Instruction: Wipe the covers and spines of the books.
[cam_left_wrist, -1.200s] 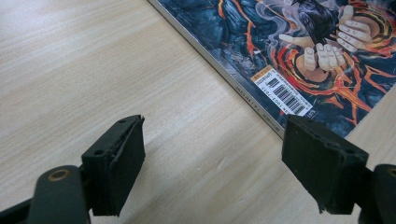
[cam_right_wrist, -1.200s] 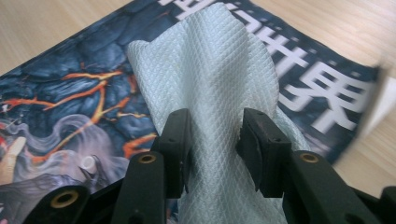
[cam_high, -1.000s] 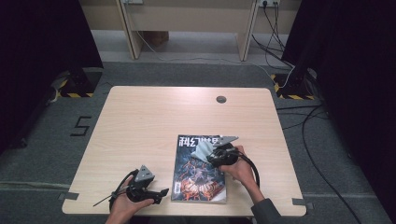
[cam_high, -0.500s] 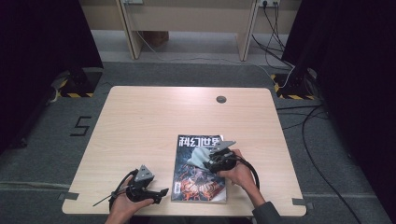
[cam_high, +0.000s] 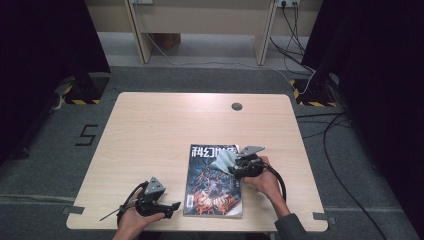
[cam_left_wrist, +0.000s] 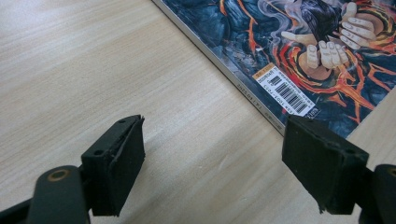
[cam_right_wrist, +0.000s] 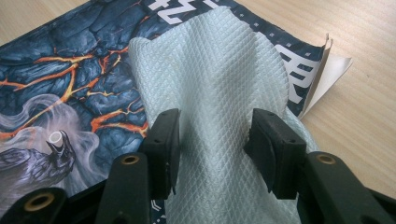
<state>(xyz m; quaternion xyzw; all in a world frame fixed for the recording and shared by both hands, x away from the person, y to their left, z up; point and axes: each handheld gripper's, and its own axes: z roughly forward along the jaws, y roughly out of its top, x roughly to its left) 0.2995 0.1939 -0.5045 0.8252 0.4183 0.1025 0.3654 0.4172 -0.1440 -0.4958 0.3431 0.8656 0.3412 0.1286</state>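
A magazine (cam_high: 215, 192) with a dark, fiery cover lies at the table's near edge. A pale quilted cloth (cam_high: 222, 161) is heaped on its upper right part. My right gripper (cam_high: 235, 167) sits over the cloth (cam_right_wrist: 210, 70). Its jaws (cam_right_wrist: 212, 140) straddle a loose fold, have just been opening a little, and do not pinch it. The magazine cover (cam_right_wrist: 70, 60) shows to the left of the cloth. My left gripper (cam_high: 172, 206) rests on the bare table by the magazine's lower left corner. Its jaws (cam_left_wrist: 212, 158) stand wide open and empty, with the magazine's spine and barcode (cam_left_wrist: 285, 91) just ahead.
The wooden table (cam_high: 150, 130) has a round cable hole (cam_high: 237, 106) at the back. A page corner (cam_right_wrist: 327, 70) of the magazine curls up at its top right. Cables trail on the floor to the right (cam_high: 335, 135).
My right gripper has shifted a little to the right over the magazine, the cloth still between its jaws. The left hand has kept still.
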